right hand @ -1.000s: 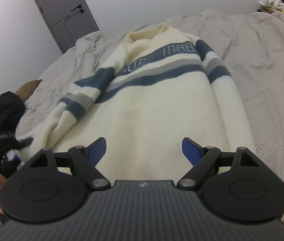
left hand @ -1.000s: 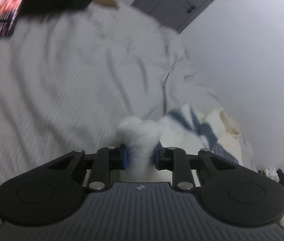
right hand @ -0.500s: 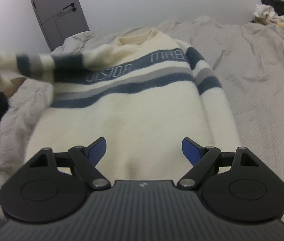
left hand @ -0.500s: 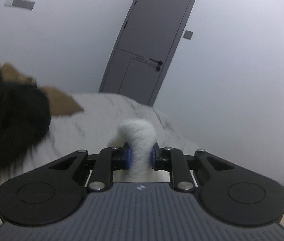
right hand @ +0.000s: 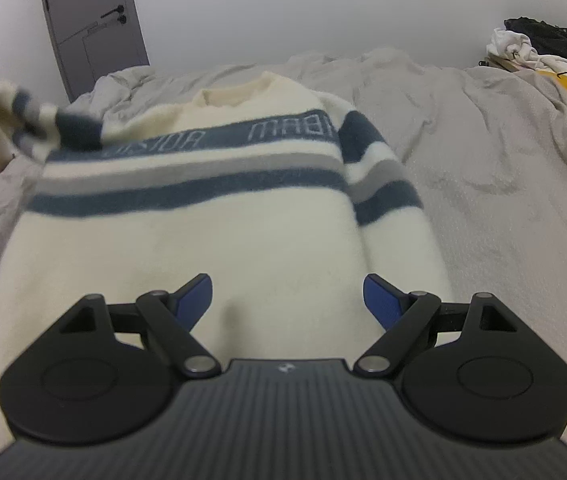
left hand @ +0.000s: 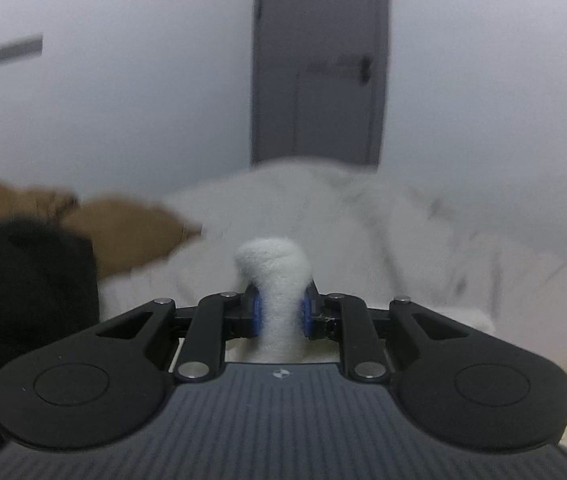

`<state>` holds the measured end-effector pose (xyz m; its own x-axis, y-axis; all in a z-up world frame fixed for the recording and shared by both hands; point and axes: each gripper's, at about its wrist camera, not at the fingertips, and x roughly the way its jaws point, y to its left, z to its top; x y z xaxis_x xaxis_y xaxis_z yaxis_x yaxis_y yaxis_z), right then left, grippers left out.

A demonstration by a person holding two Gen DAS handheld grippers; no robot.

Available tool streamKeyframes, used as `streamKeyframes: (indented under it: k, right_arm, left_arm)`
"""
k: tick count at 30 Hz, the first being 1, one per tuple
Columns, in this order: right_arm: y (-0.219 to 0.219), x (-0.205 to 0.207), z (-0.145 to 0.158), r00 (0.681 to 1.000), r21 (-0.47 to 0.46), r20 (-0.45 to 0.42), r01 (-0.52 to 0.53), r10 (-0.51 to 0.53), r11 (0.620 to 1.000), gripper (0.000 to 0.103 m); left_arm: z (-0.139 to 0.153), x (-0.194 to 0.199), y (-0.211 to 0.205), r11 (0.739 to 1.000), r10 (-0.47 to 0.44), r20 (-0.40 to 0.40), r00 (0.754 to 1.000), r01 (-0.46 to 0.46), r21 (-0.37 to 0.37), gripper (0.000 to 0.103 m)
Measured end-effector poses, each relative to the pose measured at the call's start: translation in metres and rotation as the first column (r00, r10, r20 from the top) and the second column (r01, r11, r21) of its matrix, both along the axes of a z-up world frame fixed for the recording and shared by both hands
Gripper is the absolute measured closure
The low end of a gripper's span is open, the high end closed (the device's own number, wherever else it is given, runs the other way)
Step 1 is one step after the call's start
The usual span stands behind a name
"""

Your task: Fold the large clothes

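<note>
1 sleeve (left hand: 279, 280) clamped, sweater (right hand: 211, 240) flat, bedsheet (right hand: 503, 168)

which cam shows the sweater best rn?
Right wrist: the sweater lies spread across the bed, collar and stripes visible, one sleeve lifted at left. Left wrist, blurred, shows only a cream tuft pinched in the left gripper.

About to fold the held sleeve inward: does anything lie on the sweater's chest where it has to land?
Nothing visible does. The left claw grips the sleeve, raised at the sweater's left. The chest is bare; the open right claw hovers over the lower body, clear of the chest.
</note>
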<state>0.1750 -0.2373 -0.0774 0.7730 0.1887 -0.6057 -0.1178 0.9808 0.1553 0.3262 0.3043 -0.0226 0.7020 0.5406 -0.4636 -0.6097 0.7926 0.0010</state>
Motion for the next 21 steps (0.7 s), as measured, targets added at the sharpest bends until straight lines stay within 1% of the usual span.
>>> streamKeyframes:
  k: [2,4,6,9,10,11,13,15,16,17,19,21]
  right_arm:
    - [0.007,0.009,-0.002,1.0,-0.02,0.014,-0.005,0.005,1.0,0.019]
    - [0.013,0.018,-0.004,1.0,-0.033,0.024,-0.018,0.019,0.999,0.019]
    - [0.016,0.025,-0.007,0.999,-0.043,0.028,-0.026,0.027,0.999,0.019]
    - [0.021,0.036,-0.013,1.0,-0.052,0.009,-0.028,0.029,0.998,0.019]
    - [0.021,0.038,-0.014,1.0,-0.049,0.005,-0.027,0.028,0.998,0.018]
    - [0.022,0.04,-0.015,1.0,-0.047,0.002,-0.027,0.027,0.999,0.017]
    - [0.022,0.041,-0.014,1.0,-0.045,0.003,-0.029,0.029,0.999,0.017]
    - [0.02,0.04,-0.013,1.0,-0.034,0.005,-0.028,0.029,0.999,0.018]
    - [0.018,0.038,-0.011,1.0,-0.023,0.005,-0.027,0.027,0.999,0.019]
    - [0.017,0.036,-0.01,1.0,-0.013,0.008,-0.027,0.027,1.0,0.019]
    - [0.015,0.03,-0.006,1.0,0.005,0.018,-0.025,0.025,1.0,0.019]
    - [0.012,0.024,-0.003,1.0,0.011,0.023,-0.021,0.021,1.0,0.019]
  left_arm:
    - [-0.029,0.019,0.016,0.999,0.021,-0.055,0.998,-0.023,-0.04,0.081]
    - [-0.056,0.028,0.032,0.994,0.036,-0.075,0.997,-0.043,-0.103,0.08]
    - [-0.074,0.034,0.037,0.987,0.051,-0.081,0.995,-0.062,-0.149,0.078]
    - [-0.087,0.039,0.043,0.974,0.057,-0.097,0.994,-0.077,-0.214,0.074]
    - [-0.088,0.038,0.044,0.972,0.048,-0.096,0.994,-0.068,-0.226,0.068]
    - [-0.088,0.037,0.044,0.969,0.035,-0.103,0.994,-0.059,-0.238,0.058]
    - [-0.087,0.033,0.045,0.959,0.033,-0.133,0.991,-0.069,-0.276,0.043]
    - [-0.079,0.018,0.041,0.951,0.032,-0.121,0.992,-0.068,-0.302,0.041]
    - [-0.074,0.009,0.037,0.952,0.025,-0.11,0.994,-0.057,-0.301,0.038]
    - [-0.071,-0.001,0.029,0.957,0.019,-0.106,0.994,-0.049,-0.286,0.034]
    - [-0.062,-0.02,0.014,0.972,0.016,-0.093,0.996,-0.038,-0.233,0.027]
    - [-0.052,-0.04,0.0,0.974,-0.025,-0.069,0.997,0.009,-0.225,0.025]
